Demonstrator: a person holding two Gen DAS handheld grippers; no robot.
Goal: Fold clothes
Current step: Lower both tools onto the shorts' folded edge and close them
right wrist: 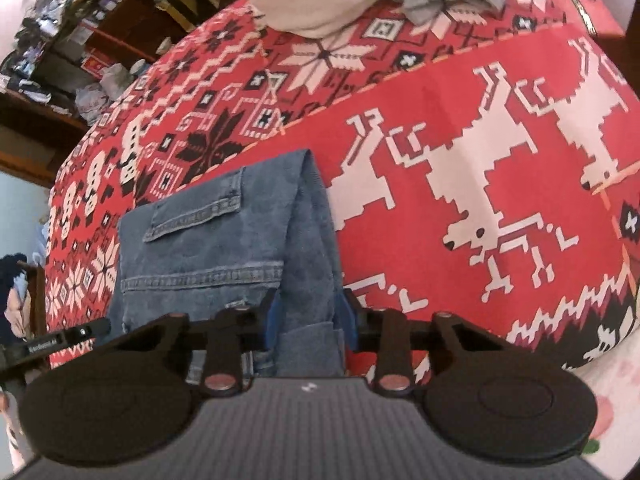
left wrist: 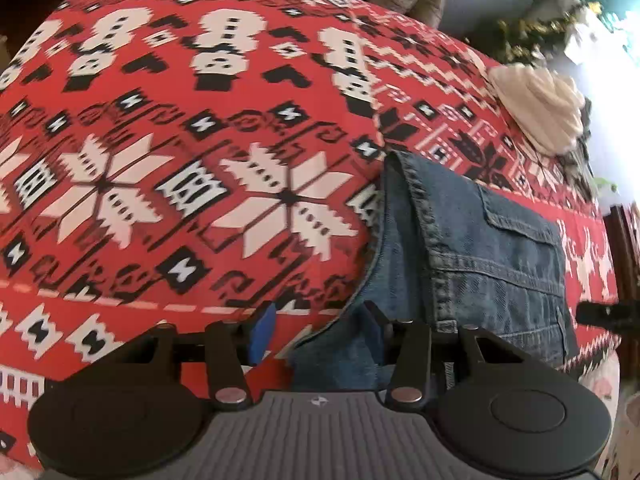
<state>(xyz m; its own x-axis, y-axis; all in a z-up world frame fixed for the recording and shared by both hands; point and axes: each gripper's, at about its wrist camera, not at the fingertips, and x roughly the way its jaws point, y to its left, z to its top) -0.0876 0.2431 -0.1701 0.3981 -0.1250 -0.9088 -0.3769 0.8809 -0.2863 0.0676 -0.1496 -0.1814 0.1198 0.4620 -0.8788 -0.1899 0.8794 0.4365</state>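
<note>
The folded denim jeans (right wrist: 224,248) lie on the desk's red Nordic-pattern tablecloth (right wrist: 460,184), long axis running away from both cameras, pocket flap up. Right gripper (right wrist: 310,316) jaws are partly closed around the jeans' right folded edge. Left gripper (left wrist: 320,330) jaws stand wide apart, denim between them, grip unclear. The small white lettering on the left gripper's arm is unreadable.
</note>
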